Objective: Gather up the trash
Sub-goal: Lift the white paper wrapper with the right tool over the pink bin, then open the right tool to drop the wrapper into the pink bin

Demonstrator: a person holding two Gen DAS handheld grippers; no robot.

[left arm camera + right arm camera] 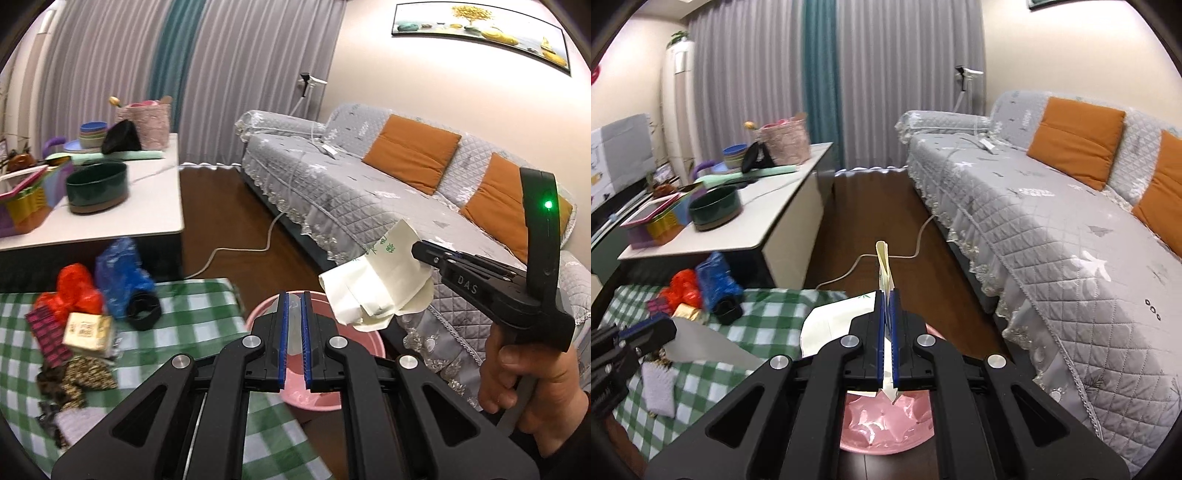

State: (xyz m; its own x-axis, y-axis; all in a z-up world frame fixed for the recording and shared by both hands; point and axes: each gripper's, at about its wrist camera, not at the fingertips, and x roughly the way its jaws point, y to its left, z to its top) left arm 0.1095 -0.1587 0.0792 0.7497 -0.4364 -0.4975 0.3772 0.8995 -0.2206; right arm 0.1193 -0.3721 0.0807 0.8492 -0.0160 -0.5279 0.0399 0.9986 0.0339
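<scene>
Left wrist view shows our right tongs (419, 252) clamped on a cream paper wrapper (376, 288) above the pink bin (364, 341). Our left tongs (294, 299) look nearly closed, seemingly pinching clear film.

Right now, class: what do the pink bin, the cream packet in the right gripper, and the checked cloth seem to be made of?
Pink bin: probably plastic, glossy, with sheen on its lining. Cream packet: likely paper or thin coated card, matte, creased and folded, clamped in the right gripper. Checked cloth: looks like woven fabric, matte green and white, draping softly at its edge.
</scene>
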